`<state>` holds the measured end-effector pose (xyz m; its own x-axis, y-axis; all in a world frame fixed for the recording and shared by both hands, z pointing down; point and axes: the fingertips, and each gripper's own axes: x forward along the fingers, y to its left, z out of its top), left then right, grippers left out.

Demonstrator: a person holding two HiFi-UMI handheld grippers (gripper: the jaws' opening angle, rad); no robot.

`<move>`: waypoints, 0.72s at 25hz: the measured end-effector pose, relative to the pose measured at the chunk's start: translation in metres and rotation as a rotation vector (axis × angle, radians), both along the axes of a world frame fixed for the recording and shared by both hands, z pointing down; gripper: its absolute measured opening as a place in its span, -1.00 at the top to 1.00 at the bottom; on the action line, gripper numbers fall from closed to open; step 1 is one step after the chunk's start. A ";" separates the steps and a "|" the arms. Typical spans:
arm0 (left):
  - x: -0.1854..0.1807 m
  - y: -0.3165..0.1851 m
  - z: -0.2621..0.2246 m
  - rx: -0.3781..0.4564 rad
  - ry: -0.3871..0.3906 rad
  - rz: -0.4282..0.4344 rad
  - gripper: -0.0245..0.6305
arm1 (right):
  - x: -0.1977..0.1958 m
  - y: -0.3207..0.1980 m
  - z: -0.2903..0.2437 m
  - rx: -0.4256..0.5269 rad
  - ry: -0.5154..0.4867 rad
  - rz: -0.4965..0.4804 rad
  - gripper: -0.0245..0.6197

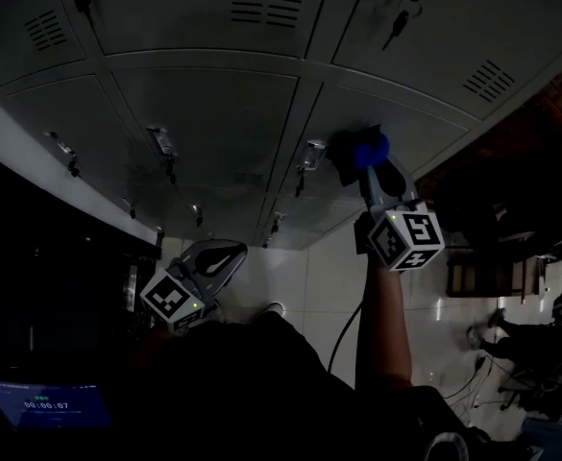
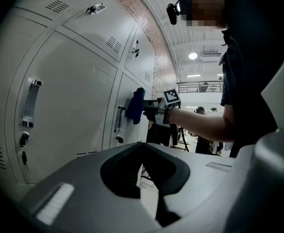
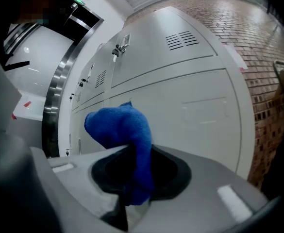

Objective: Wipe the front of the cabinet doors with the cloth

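Pale, glossy floor tiles run right up to the foot of the cabinets, and over on the right dark cables trail across the tiles.

Blue cloth in closed claw, near cabinet door

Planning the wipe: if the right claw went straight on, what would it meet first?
The cabinet door, met by the blue cloth that the right claw pinches and that sticks out ahead. Cloth looks at or near the door; depth is unclear.
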<state>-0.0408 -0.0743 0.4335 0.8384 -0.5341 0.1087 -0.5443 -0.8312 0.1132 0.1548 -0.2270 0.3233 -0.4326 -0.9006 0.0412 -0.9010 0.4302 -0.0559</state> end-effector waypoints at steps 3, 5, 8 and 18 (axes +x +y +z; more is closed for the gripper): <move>0.018 -0.003 0.000 0.004 0.010 0.030 0.91 | 0.034 0.001 0.003 -0.006 -0.004 0.052 0.71; 0.028 -0.004 0.002 -0.003 0.010 0.046 0.92 | 0.054 0.003 0.004 -0.010 -0.011 0.080 0.71; 0.041 -0.007 0.003 -0.007 0.010 0.058 0.92 | 0.082 0.004 0.006 -0.015 -0.009 0.122 0.71; 0.073 -0.005 0.005 -0.024 -0.001 0.092 0.92 | 0.152 0.006 0.011 -0.021 -0.008 0.233 0.71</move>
